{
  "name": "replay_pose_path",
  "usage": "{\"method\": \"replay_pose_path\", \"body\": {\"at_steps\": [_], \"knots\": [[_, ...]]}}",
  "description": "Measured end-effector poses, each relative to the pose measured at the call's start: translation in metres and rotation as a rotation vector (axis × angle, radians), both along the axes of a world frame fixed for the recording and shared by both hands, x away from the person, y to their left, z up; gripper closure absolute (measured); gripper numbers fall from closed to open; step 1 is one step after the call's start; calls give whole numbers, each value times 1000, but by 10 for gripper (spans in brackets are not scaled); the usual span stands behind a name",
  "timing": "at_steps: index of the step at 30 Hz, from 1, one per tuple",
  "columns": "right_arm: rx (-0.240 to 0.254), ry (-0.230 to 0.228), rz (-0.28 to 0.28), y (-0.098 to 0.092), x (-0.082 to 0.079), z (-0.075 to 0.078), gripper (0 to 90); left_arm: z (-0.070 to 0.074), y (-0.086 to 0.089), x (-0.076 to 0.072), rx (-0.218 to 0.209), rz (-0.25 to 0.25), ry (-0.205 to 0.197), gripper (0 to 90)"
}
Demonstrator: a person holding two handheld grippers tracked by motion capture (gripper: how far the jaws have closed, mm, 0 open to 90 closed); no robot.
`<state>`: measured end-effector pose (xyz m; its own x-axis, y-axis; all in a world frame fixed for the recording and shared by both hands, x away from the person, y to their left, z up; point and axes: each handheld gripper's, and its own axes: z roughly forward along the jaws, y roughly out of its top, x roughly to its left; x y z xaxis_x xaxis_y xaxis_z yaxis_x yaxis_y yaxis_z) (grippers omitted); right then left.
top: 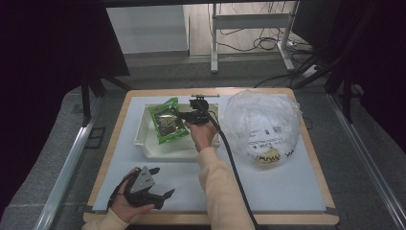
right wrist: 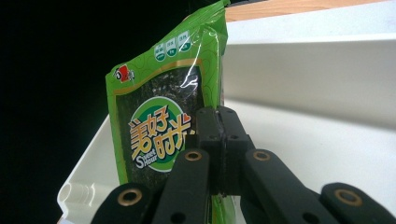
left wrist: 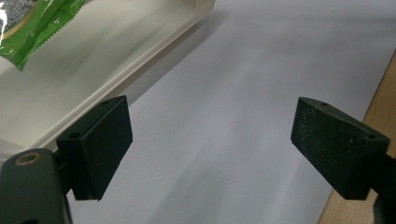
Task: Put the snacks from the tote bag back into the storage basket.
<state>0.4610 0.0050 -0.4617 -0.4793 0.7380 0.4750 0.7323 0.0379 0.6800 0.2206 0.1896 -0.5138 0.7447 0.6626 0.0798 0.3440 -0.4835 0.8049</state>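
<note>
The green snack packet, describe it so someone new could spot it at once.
On the table's pale mat sits a white tray, left of a crumpled clear plastic bag. The green snack packet hangs over that tray, pinched in the right gripper, the lone bright green thing there.

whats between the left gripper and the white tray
Nothing: in the high view only bare white mat lies between the left gripper and the white tray. The left gripper view shows the same bare stretch.

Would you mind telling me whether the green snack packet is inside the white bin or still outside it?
Partly inside: the green snack packet, pinched at one edge by the right gripper, hangs over the white bin and is not yet released.
</note>
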Motion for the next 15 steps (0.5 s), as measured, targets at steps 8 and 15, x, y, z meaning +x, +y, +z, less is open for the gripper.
{"method": "replay_pose_path", "body": {"at_steps": [8,15], "knots": [[1,18,-20,9,2,-9,900,0,0,0,4,-4,-3,125],[-6,29,-37,19,3,-20,900,1,0,0,0,-5,-5,125]]}}
